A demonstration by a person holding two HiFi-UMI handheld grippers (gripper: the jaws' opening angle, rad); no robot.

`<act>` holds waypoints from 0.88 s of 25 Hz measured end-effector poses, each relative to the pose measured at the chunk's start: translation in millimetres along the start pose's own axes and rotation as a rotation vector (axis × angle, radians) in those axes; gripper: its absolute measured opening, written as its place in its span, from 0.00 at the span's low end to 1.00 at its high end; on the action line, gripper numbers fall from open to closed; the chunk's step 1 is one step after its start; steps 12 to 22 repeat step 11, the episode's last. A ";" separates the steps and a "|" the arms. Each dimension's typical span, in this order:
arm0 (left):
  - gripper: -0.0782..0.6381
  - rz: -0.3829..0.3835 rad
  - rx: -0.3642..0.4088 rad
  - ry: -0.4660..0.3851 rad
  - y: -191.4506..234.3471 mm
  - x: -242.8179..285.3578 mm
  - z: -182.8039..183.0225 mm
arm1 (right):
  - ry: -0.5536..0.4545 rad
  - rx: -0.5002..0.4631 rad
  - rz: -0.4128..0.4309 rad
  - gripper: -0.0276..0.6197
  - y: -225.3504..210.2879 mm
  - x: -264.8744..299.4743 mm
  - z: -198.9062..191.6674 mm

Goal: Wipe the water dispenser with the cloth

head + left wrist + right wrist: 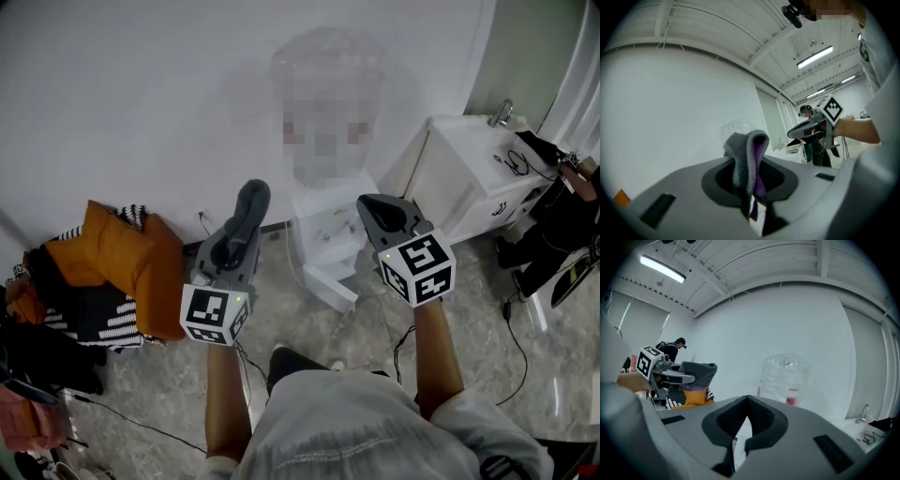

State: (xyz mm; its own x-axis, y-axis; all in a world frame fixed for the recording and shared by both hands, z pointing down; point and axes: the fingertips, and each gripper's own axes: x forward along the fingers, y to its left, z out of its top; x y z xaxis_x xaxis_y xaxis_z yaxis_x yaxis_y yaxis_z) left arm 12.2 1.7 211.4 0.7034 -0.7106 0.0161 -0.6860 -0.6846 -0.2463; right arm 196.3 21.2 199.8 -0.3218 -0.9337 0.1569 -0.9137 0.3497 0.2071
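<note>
With the left gripper (751,190) clamping the cloth (746,157) and the right gripper (746,409) closed and empty, wiping seems not yet begun; next, press the cloth onto the dispenser (326,234).

bare white workroom, water dispenser (326,230), sink cabinet (466,183), ceiling strip light (814,57), stone-tile floor (473,314)

grey cloth (740,161), purple inside; white water dispenser (325,232); orange, striped cushions (127,253).
</note>
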 end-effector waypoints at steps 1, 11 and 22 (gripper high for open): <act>0.22 -0.002 0.000 0.002 -0.9 -0.4 -0.5 | 0.000 0.001 -0.001 0.06 0.3 -0.4 -0.7; 0.22 -0.013 -0.001 0.009 -3.6 -0.8 -4.6 | 0.000 -0.001 -0.004 0.06 -0.3 -6.6 -4.6; 0.22 -0.013 -0.001 0.009 -3.6 -0.8 -4.6 | 0.000 -0.001 -0.004 0.06 -0.3 -6.6 -4.6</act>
